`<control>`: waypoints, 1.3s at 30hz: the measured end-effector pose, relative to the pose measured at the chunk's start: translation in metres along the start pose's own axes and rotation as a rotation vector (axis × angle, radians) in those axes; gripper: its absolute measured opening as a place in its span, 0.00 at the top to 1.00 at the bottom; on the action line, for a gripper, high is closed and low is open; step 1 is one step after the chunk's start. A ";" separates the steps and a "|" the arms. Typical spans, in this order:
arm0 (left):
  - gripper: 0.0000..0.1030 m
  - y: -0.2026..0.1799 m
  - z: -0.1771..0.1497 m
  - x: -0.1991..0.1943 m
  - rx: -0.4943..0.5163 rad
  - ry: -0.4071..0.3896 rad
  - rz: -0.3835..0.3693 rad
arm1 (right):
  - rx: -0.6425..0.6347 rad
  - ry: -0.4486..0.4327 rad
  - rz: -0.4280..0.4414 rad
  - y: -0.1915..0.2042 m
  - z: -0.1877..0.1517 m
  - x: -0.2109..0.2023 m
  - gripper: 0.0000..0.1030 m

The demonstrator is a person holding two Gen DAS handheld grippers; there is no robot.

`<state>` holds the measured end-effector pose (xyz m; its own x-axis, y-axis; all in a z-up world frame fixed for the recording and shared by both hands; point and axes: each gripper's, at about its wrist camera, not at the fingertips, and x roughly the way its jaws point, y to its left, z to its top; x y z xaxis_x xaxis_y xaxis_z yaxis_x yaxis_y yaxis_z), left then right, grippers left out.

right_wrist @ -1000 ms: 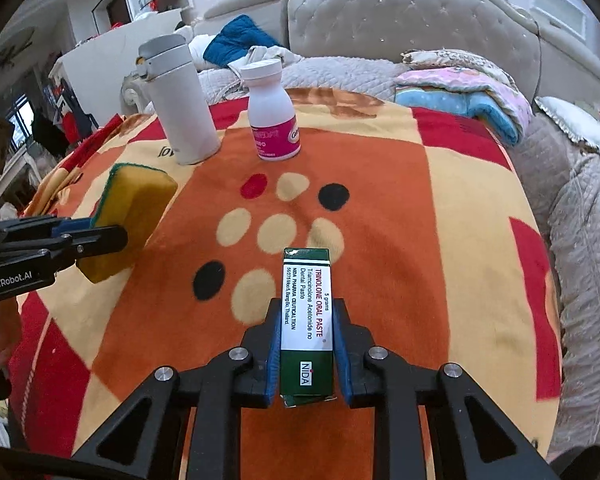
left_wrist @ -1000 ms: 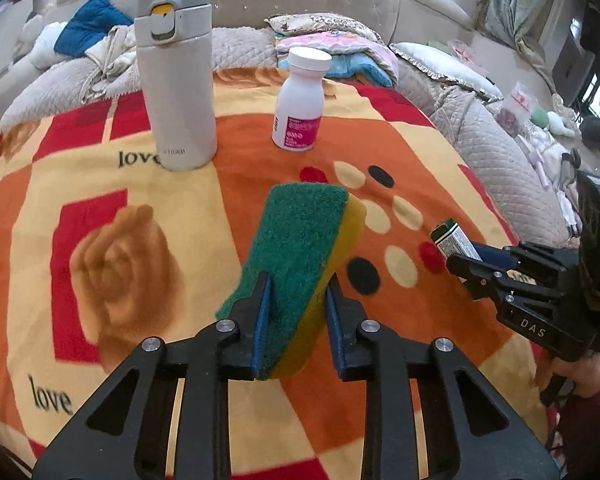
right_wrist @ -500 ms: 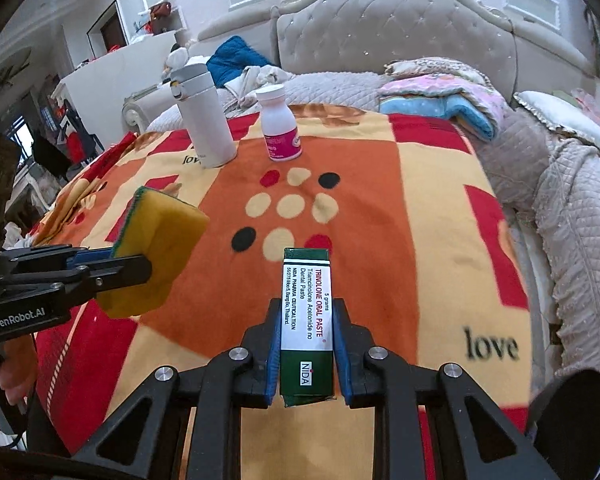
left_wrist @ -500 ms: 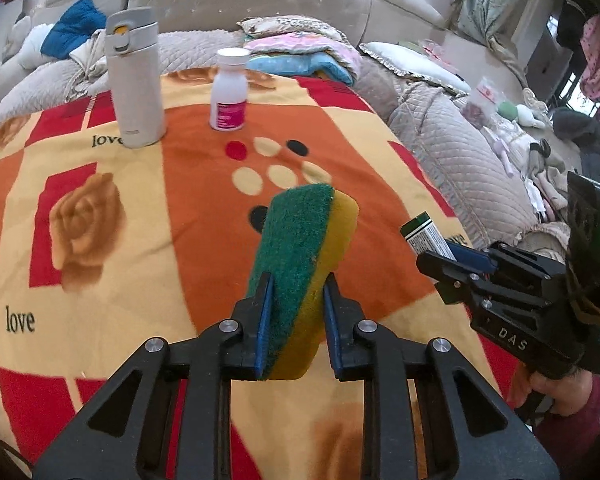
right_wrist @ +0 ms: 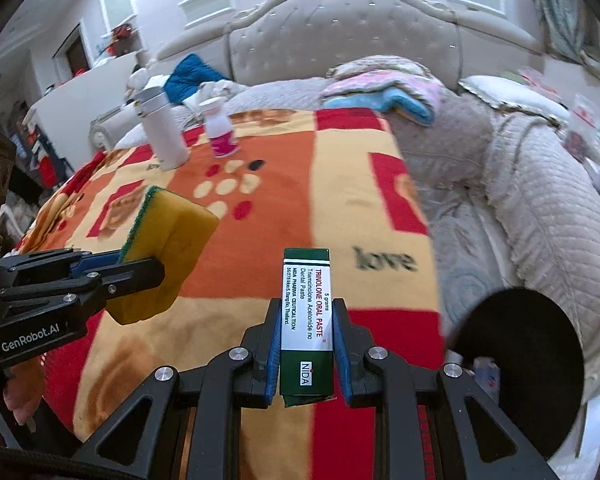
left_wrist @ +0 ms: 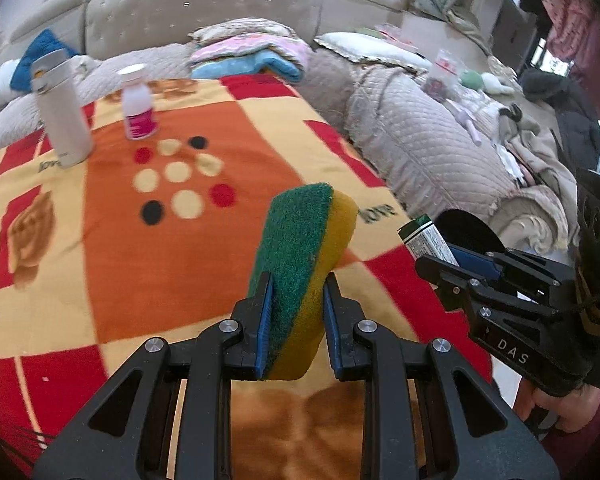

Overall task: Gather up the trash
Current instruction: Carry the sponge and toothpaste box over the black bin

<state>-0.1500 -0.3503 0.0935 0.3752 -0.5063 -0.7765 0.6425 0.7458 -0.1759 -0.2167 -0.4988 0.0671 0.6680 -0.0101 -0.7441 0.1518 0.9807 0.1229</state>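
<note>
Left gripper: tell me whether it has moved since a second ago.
Yes. The left gripper, holding the sponge, has pulled back from the white thermos, toward the blanket's near edge.

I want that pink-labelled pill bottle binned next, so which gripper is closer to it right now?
Left, narrowly. The left gripper, shut on the sponge, sits nearer the pill bottle; the right gripper, holding the box, is farther right.

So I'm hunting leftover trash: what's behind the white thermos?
Behind the white thermos lie a blue cloth and pale bedding against the headboard. Whatever sits directly behind its body is hidden.
</note>
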 end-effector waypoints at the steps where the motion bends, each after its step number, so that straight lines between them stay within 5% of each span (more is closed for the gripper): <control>1: 0.80 -0.008 0.000 0.002 0.011 0.001 -0.004 | 0.011 -0.002 -0.009 -0.006 -0.003 -0.003 0.78; 19: 0.79 -0.102 0.010 0.043 0.124 0.039 -0.087 | 0.155 -0.015 -0.138 -0.098 -0.036 -0.038 0.78; 39: 0.80 -0.156 0.020 0.087 0.150 0.091 -0.165 | 0.293 0.006 -0.180 -0.161 -0.061 -0.033 0.78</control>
<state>-0.2047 -0.5195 0.0657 0.1993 -0.5699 -0.7972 0.7846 0.5802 -0.2186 -0.3078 -0.6446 0.0323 0.6068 -0.1761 -0.7751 0.4707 0.8654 0.1719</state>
